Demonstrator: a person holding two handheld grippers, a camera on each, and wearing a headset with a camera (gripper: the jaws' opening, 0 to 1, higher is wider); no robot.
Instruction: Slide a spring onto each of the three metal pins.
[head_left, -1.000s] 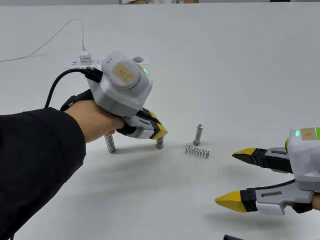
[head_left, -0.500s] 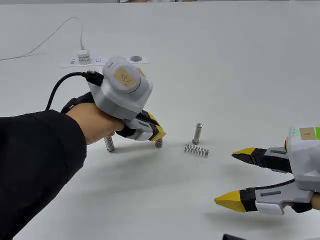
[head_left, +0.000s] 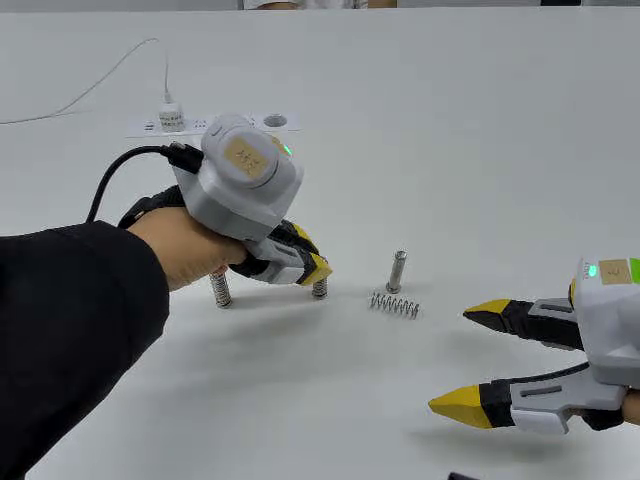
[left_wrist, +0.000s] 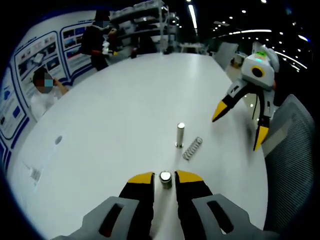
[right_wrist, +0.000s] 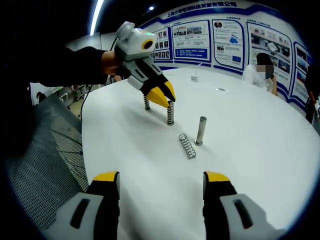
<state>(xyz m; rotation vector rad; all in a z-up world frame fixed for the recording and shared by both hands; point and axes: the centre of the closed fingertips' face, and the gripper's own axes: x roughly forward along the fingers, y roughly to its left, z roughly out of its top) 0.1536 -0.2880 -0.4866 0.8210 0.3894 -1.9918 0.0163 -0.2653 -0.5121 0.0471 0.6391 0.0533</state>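
2 pins look sprung, 3rd is pending. L gripper (head_left: 316, 268) jaws sit narrow round sprung pin (head_left: 319, 289) near bare pin (head_left: 397, 270); can't tell if pinching. Loose spring (head_left: 394, 303) lies just beside bare pin. R gripper (head_left: 450, 358) is spread wide, empty. Next, prob: R grabs spring, tips it upright, threads it on.

Table (head_left: 450, 150) was smooth matt white. Pin (head_left: 397, 271) was polished metal, spring (head_left: 394, 303) bright wire. Left gripper (head_left: 318, 268) shell: matt grey plastic.
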